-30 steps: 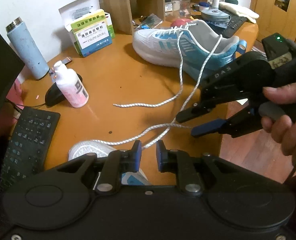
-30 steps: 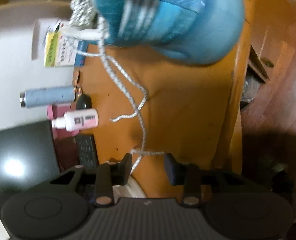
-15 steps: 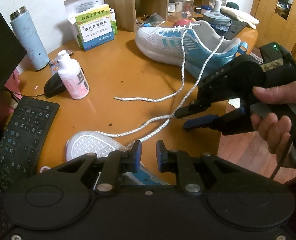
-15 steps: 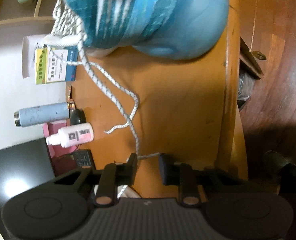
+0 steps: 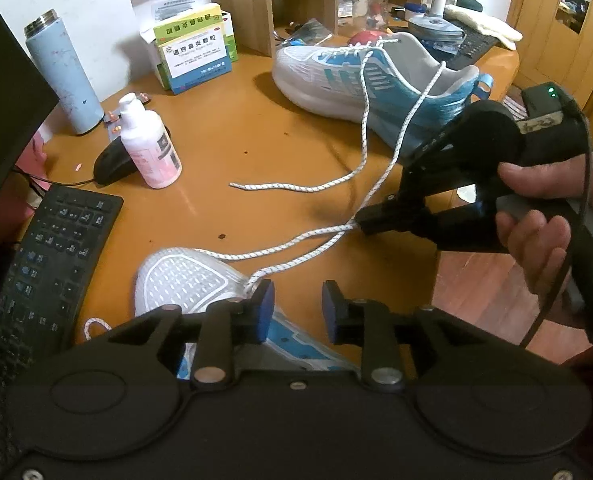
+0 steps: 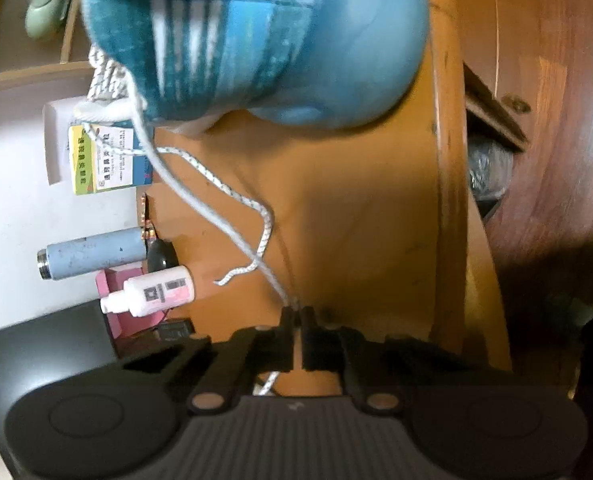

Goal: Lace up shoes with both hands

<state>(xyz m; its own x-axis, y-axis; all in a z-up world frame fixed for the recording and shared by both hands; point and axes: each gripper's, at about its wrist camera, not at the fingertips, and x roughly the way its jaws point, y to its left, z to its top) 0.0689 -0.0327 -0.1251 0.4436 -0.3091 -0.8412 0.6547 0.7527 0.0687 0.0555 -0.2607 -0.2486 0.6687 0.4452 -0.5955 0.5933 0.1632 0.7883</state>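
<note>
A white and blue shoe (image 5: 352,80) lies on its side at the back of the wooden table (image 5: 232,136). Its heel (image 6: 280,40) fills the top of the right wrist view. A second matching shoe (image 5: 184,280) sits just under my left gripper (image 5: 296,306). The left jaws are opening, with nothing between the blue pads; a white lace (image 5: 296,256) passes beside the left pad. My right gripper (image 5: 362,222), held by a hand, is shut on the lace strands where they meet (image 6: 296,314). A loose lace end (image 5: 280,188) lies on the table.
A white and pink bottle (image 5: 148,148), a black mouse (image 5: 112,158), a blue flask (image 5: 62,76) and medicine boxes (image 5: 196,56) stand at the left and back. A keyboard (image 5: 52,248) lies at the near left. The table edge (image 6: 452,184) drops to the floor on the right.
The right gripper's jaws have closed onto the lace that lay between them. The left gripper's pads have spread apart. Neither hand has shifted much.
</note>
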